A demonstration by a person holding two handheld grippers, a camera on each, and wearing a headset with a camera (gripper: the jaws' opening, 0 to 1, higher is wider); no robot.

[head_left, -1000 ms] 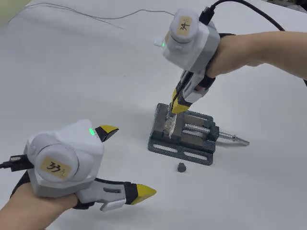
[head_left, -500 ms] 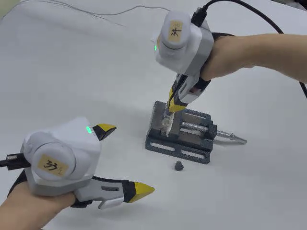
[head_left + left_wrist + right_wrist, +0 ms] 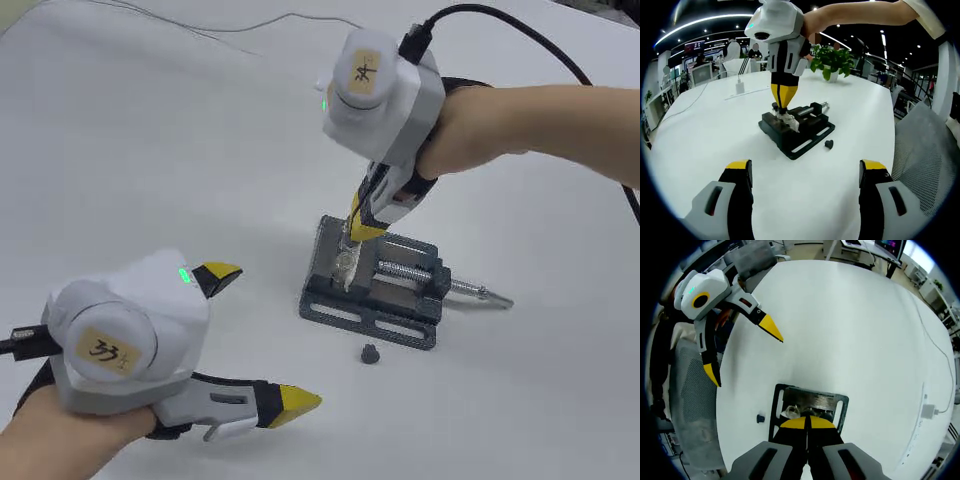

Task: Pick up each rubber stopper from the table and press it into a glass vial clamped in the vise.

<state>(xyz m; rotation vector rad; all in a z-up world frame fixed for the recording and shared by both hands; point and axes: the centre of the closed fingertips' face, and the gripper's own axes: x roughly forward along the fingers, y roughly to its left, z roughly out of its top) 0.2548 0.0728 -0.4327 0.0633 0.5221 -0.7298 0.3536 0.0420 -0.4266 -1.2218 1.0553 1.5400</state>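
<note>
Here, the left tool (image 3: 262,335) hovers with jaws spread, well apart from the vise (image 3: 410,292) on the worktop (image 3: 150,150). A stopper (image 3: 369,353) lies just before the vise. The right tool (image 3: 358,232), tips pressed together, meets the vial (image 3: 345,265) clamped in the vise.

over vise (image 3: 345,305): right tongs (image 3: 356,233) block | front: 1 stopper (image 3: 369,353) | left: open table (image 3: 150,150)

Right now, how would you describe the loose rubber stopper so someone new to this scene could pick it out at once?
Find the dark vise in the middle of the white table. On the bare tabletop just in front of its slotted base, on the person's side, lies the rubber stopper. It is the one small dark plug lying free of the vise.
</note>
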